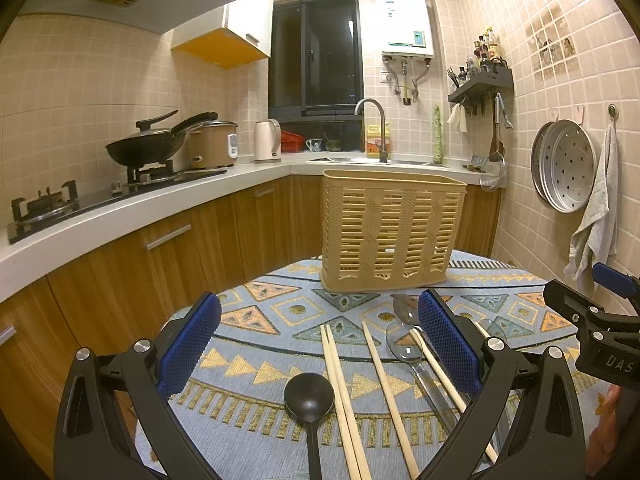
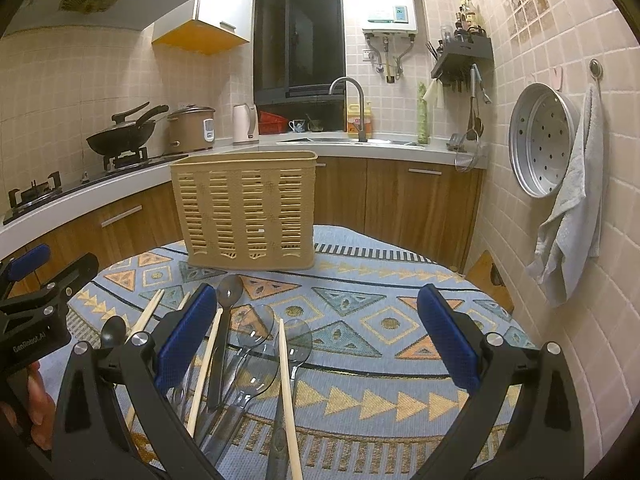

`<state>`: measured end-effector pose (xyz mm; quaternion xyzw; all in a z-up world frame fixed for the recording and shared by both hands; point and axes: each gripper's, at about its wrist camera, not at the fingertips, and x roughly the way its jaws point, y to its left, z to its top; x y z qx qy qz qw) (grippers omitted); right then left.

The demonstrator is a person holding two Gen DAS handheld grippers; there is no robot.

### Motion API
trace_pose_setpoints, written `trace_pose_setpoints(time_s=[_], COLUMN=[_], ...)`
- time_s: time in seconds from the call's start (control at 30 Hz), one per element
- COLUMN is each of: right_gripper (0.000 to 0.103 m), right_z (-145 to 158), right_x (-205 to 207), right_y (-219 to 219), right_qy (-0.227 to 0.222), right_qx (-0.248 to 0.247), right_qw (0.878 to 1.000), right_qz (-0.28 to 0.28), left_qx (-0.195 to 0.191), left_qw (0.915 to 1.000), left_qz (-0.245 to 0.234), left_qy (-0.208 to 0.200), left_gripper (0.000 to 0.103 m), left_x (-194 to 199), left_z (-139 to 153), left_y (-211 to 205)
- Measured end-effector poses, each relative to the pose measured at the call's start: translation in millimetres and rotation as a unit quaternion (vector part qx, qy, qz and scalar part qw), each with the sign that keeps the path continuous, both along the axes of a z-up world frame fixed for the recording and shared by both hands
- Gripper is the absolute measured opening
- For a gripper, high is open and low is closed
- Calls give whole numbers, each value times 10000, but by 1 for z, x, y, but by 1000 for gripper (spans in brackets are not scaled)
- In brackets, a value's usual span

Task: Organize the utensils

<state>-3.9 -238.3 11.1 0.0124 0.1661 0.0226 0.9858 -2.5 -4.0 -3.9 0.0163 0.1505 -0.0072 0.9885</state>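
I am looking along both grippers at a small round bench (image 1: 256, 432) covered with a blue cloth patterned in orange and grey triangles, set in a tiled kitchen.

My left gripper (image 1: 320, 344) hovers above the near edge of the bench with its jaws spread wide and nothing between them. Below it on the cloth lie a black spoon (image 1: 309, 396), bowl pointing away from me, and just to its right a pair of wooden chopsticks (image 1: 340, 392) lying side by side. Another single chopstick (image 1: 386, 388) lies a little further right, and beside that a metal spoon (image 1: 404, 350) with one more chopstick resting across it.

My right gripper (image 2: 320, 340) also hovers with its jaws wide apart and empty. From this camera I see, toward the left finger, a loose heap of clear plastic spoons (image 2: 256, 368) overlapping one another, a dark spoon (image 2: 229, 288) lying among them, and chopsticks crossing the heap. The right half of the cloth in this view is bare.

A tall beige slotted utensil basket (image 1: 392, 232) stands upright at the far side of the bench, beyond all the utensils and apart from them. I cannot see into it from either camera.

Behind the bench runs a white kitchen worktop (image 1: 120, 216) with a wok (image 1: 148, 144) on a gas hob, a rice cooker (image 1: 214, 142), a kettle (image 1: 267, 140) and a sink tap (image 1: 374, 120). A perforated metal steamer tray (image 1: 566, 166) and a grey towel (image 1: 596, 216) hang on the right wall.
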Motion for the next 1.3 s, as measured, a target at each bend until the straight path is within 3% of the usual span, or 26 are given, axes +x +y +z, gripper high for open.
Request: trace_pose_setpoints(time_s=[1.3], right_gripper=[96], right_z=[-2], right_x=[1], right_y=[6], right_qy=[42], right_qx=[-129], right_qw=[9999], right_qz=[84], left_qx=[-90], left_qw=[9996], left_qz=[-187], left_qy=[180], left_gripper=[96], left_x=[4], left_z=[-2], left_y=[0])
